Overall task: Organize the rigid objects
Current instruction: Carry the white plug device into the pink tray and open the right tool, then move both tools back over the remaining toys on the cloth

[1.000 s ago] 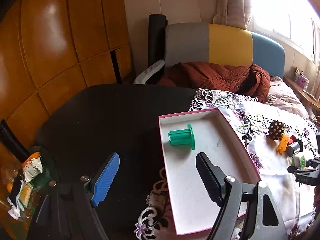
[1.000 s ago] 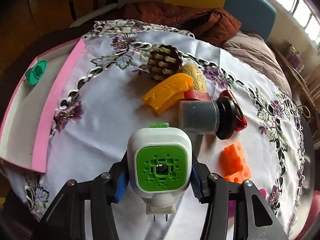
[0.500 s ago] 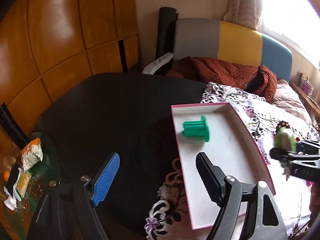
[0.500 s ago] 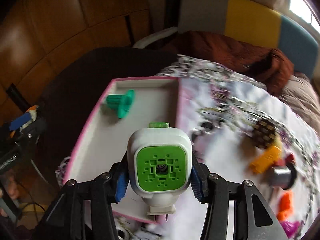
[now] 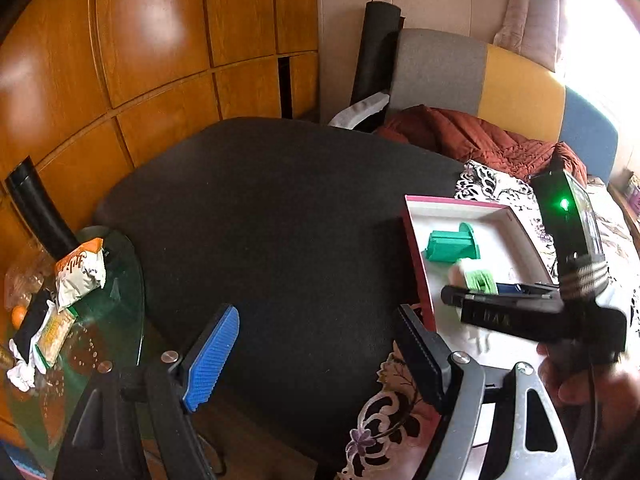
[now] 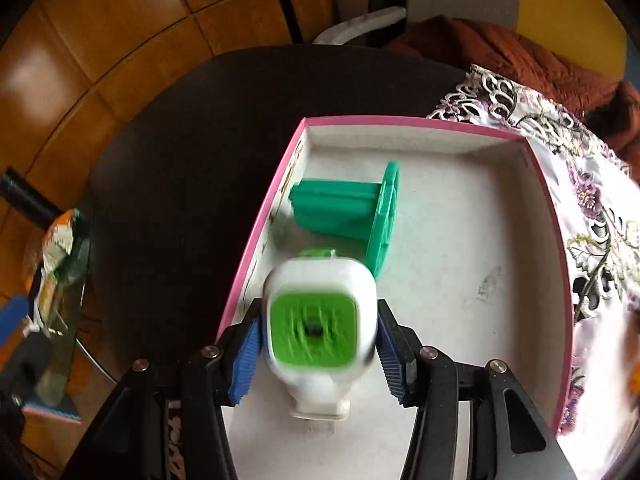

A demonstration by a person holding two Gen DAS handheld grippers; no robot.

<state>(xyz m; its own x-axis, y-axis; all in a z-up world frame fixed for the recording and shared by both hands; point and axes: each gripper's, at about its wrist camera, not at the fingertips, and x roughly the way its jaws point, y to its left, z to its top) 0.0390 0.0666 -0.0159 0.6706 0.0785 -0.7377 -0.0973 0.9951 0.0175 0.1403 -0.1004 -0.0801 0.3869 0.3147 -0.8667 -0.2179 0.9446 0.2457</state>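
A: Biggest first, what's your rig over?

B: Dark round table (image 5: 280, 208), floral cloth (image 6: 592, 184) covering its right side. Your pink-rimmed tray (image 6: 400, 121) sits at the cloth's left edge, partly on bare tabletop.

A: In the tray?

B: Green spool piece (image 6: 344, 208) lying on its side near the tray's far-left corner, close to the left wall. Same piece in your left view (image 5: 450, 245).

A: Right tongs?

B: Your right gripper (image 6: 318, 344) is pinching the white-and-green plug adapter (image 6: 320, 324), blue pads pressed on both its sides. Adapter's blurred, held above the tray floor by the left wall, just near-side of the spool. Touching the floor or not, can't tell.

A: Left tongs?

B: Your left gripper (image 5: 316, 350) is spread wide, nothing between the fingers, over the table's near edge, left of the tray.

A: Anything smaller?

B: Snack packet (image 5: 80, 272) on the glass side table (image 5: 120, 296), off the table's left edge.
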